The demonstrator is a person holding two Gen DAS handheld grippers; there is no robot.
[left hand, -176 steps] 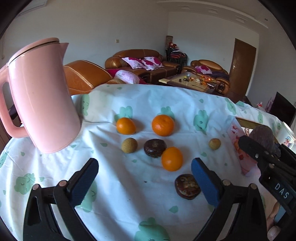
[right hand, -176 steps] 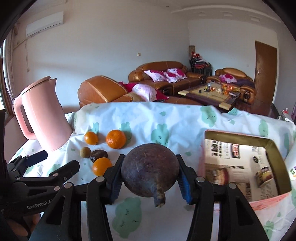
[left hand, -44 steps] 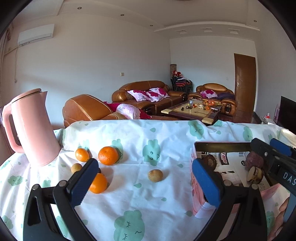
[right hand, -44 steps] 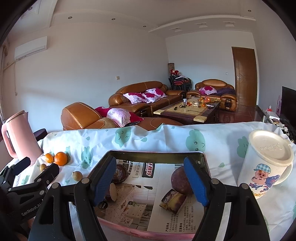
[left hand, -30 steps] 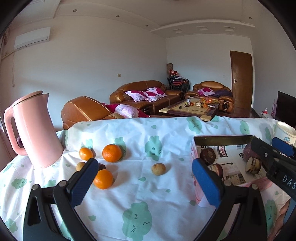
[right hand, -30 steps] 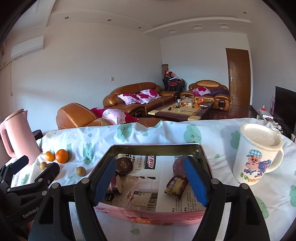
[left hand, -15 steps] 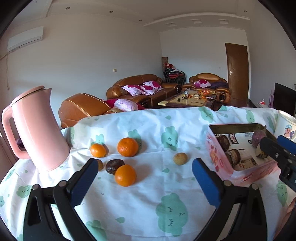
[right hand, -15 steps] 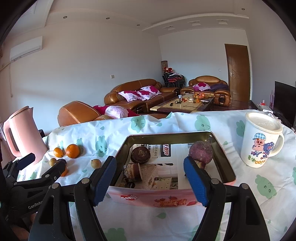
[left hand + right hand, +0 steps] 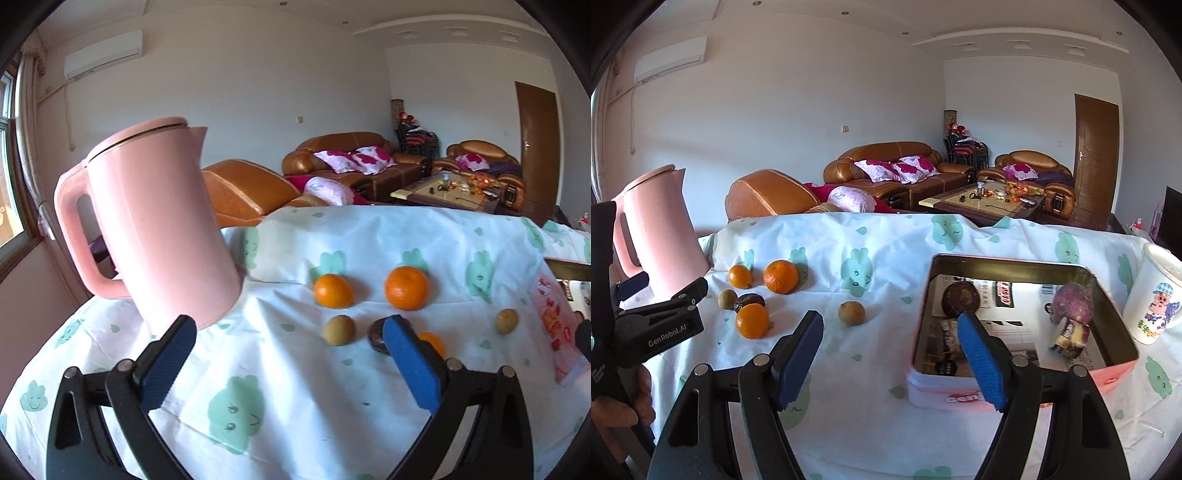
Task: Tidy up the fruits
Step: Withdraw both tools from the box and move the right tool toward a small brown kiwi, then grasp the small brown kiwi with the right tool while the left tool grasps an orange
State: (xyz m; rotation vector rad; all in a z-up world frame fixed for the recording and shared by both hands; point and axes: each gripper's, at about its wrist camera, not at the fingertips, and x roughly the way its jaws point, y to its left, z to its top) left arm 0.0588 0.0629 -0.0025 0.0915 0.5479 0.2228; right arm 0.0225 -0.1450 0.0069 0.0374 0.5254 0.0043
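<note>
On the cloth lie three oranges, a dark fruit and two small brown fruits. The pink tin at the right holds a dark round fruit, a purple fruit and cut pieces. My left gripper is open and empty, left of the fruit cluster; its right finger covers part of the near orange. It also shows in the right wrist view. My right gripper is open and empty, before the tin's left wall.
A pink kettle stands at the table's left, close to my left gripper. A cartoon mug stands right of the tin. Sofas and a coffee table fill the room behind.
My left gripper has swung left and closer to the kettle and the fruit cluster. My right gripper has pulled back and left from over the tin. Both stay open and empty.
</note>
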